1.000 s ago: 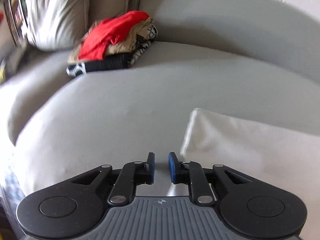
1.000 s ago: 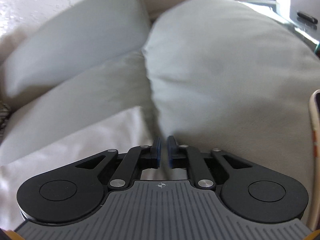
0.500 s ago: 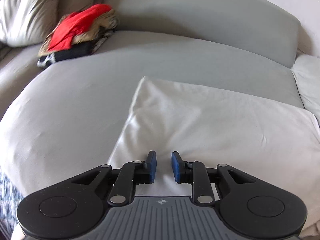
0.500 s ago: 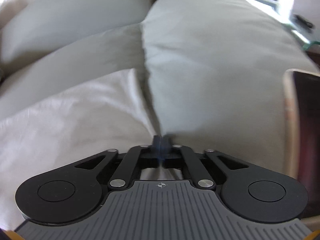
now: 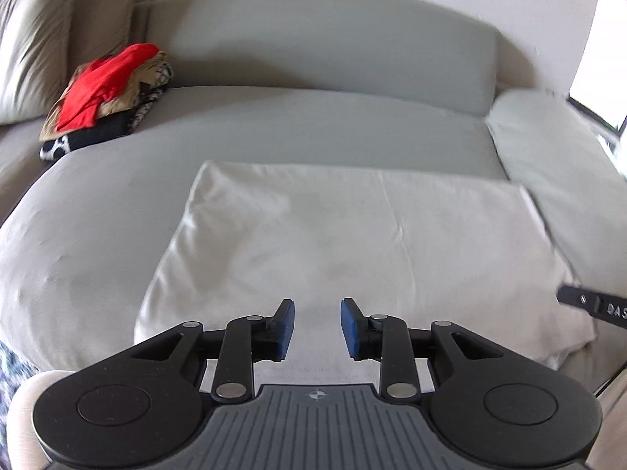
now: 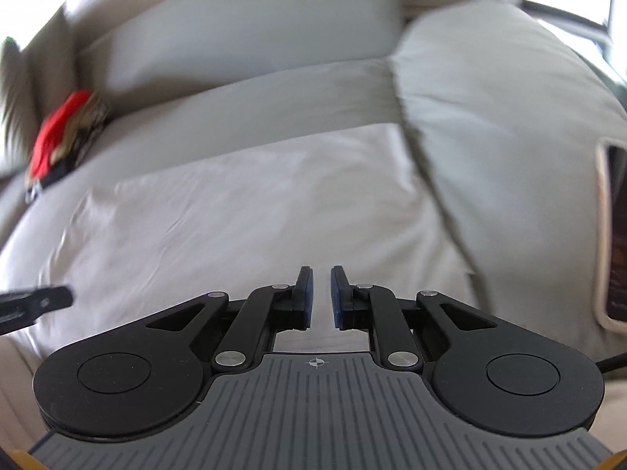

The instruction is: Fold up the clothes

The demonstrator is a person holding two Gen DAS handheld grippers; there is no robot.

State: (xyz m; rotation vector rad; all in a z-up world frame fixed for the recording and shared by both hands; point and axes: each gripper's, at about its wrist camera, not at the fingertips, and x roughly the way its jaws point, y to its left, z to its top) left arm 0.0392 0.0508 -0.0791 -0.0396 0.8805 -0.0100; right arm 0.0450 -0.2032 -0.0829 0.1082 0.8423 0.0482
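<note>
On the grey sofa (image 5: pixel 274 137), seat cushion, near the front edge: one white garment (image 5: pixel 352 243), folded into a broad flat rectangle, a few light creases across the top, its right-hand edge lying close against the sofa's padded arm (image 6: pixel 509 98).

Over the near edge of that garment, left side: left gripper (image 5: pixel 316 327), black linkage, blue pads, pointing down and forward. Jaws apart and opening; nothing between them, only white cloth seen below the gap.

Over the same garment, right side: right gripper (image 6: pixel 317 297), same make. Jaws parted by a narrow gap and opening; nothing pinched between the pads, white cloth visible beneath. Whether either set of fingertips touches the cloth cannot be told.

Each gripper shows as a dark tip at the edge of the other's view, so the two hang near each other above the garment's front edge.

Far left of the seat, against the back cushion: pile of clothes (image 5: pixel 106 98), well apart from the white garment. Red item on top, tan item under it, black and black-and-white patterned items at the bottom.

Beside the pile, at the sofa's left corner: beige pillow (image 5: pixel 31 47), upright.

On the sofa's arm, right edge of the right wrist view: phone (image 6: pixel 615 235), pale case, dark screen, only partly in view.
</note>
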